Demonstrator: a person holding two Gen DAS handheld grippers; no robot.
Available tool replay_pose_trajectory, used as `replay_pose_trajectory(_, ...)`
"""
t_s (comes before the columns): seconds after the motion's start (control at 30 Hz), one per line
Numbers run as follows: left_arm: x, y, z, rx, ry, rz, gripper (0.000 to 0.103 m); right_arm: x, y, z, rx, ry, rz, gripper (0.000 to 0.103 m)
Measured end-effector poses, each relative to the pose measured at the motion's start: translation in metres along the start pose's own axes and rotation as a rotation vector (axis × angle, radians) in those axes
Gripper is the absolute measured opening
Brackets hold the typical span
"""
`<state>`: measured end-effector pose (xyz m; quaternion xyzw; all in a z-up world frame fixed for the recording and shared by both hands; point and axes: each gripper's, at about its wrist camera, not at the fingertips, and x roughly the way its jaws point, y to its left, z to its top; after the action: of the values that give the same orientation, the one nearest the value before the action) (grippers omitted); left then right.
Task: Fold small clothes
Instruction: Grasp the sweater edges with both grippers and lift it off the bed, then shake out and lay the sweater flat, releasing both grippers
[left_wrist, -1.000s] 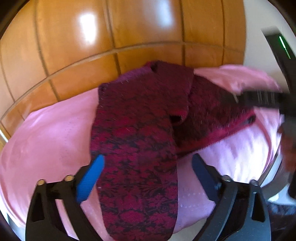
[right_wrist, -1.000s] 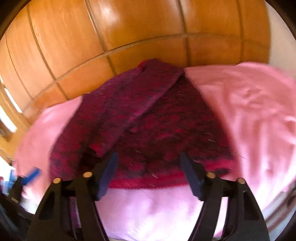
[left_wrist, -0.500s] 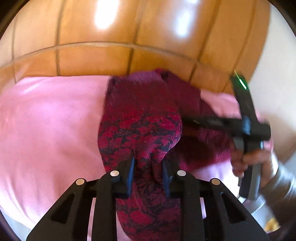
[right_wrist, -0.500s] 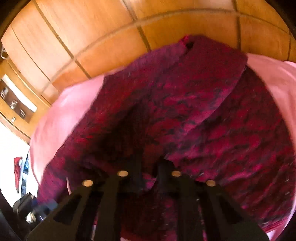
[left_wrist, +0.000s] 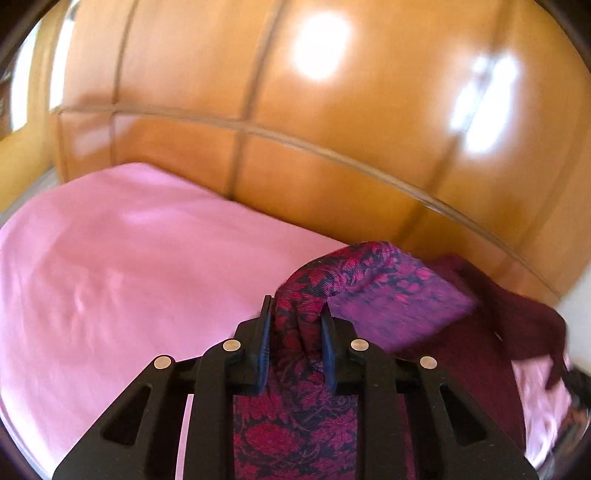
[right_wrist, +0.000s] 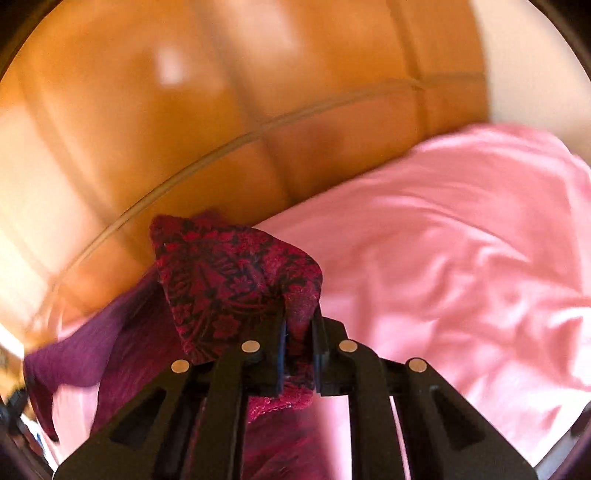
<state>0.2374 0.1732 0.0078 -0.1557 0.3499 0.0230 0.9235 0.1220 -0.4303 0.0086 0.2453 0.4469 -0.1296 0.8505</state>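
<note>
Item 1: my left gripper (left_wrist: 297, 325), black frame with blue-padded fingers (left_wrist: 264, 345), jaws clamped on a bunched fold of the garment.

Item 2: the garment (left_wrist: 369, 291), a dark red knit with a black floral pattern, lifted above the bed; from the left wrist view it runs from the pinch down under the frame and trails right in a darker maroon panel.

Item 3: my right gripper (right_wrist: 298, 334), same build, jaws clamped on another edge of the garment (right_wrist: 236, 280), which peaks above the fingers and hangs away to the left.

Item 4: pink bedsheet (left_wrist: 122, 266), wrinkled, beneath the garment; also seen from the right wrist (right_wrist: 461, 240).

Item 5: glossy wooden panelled headboard (left_wrist: 332, 129) behind the bed, blurred.
</note>
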Motion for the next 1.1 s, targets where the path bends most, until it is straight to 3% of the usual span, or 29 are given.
replay_pose_trajectory(0.2, 0.053, 0.031, 0.042, -0.048, 0.039, 0.206, 0.023, 0.035, -0.073, 0.052, 0.178, 0.024, -0.186, 0.01)
replay_pose_trajectory(0.27, 0.061, 0.036, 0.049, -0.072, 0.04, 0.236, 0.027, 0.045, -0.085, 0.064, 0.219, 0.03, -0.226, 0.011)
replay_pose_trajectory(0.3, 0.061, 0.041, 0.049, -0.088, 0.038, 0.243, 0.039, 0.046, -0.092, 0.068, 0.234, 0.033, -0.231, 0.013)
replay_pose_trajectory(0.33, 0.057, 0.043, 0.05, -0.106, 0.027, 0.253, 0.049, 0.051, -0.098, 0.072, 0.242, 0.039, -0.231, 0.022)
replay_pose_trajectory(0.37, 0.051, 0.047, 0.051, -0.117, 0.006, 0.253, 0.071, 0.049, -0.102, 0.073, 0.247, 0.033, -0.247, 0.042)
replay_pose_trajectory(0.4, 0.044, 0.047, 0.052, -0.128, -0.031, 0.245, 0.078, 0.045, -0.103, 0.074, 0.25, 0.019, -0.257, 0.055)
replay_pose_trajectory(0.43, 0.038, 0.046, 0.05, -0.132, -0.059, 0.228, 0.078, 0.036, -0.102, 0.072, 0.247, -0.009, -0.261, 0.066)
replay_pose_trajectory(0.53, 0.015, 0.034, 0.024, -0.079, -0.029, 0.054, 0.078, 0.019, -0.089, 0.061, 0.181, -0.02, -0.225, 0.066)
replay_pose_trajectory(0.6, 0.011, 0.022, -0.003, -0.037, 0.029, -0.065, 0.078, 0.01, -0.072, 0.043, 0.12, 0.017, -0.148, 0.066)
replay_pose_trajectory(0.67, 0.016, 0.012, -0.037, -0.043, 0.132, -0.221, 0.077, 0.007, -0.051, 0.019, 0.058, 0.085, -0.046, 0.066)
replay_pose_trajectory(0.8, 0.029, -0.006, -0.099, -0.08, 0.284, -0.408, 0.075, 0.01, -0.007, -0.039, -0.052, 0.249, 0.117, 0.057)
replay_pose_trajectory(0.97, 0.035, -0.024, -0.146, -0.19, 0.385, -0.6, 0.075, 0.017, 0.026, -0.098, -0.145, 0.406, 0.194, 0.049)
replay_pose_trajectory(1.03, 0.034, -0.028, -0.155, -0.234, 0.409, -0.65, 0.061, 0.021, 0.031, -0.11, -0.178, 0.433, 0.179, 0.046)
replay_pose_trajectory(1.1, 0.034, -0.037, -0.159, -0.215, 0.42, -0.641, 0.026, 0.026, 0.033, -0.113, -0.188, 0.438, 0.175, 0.035)
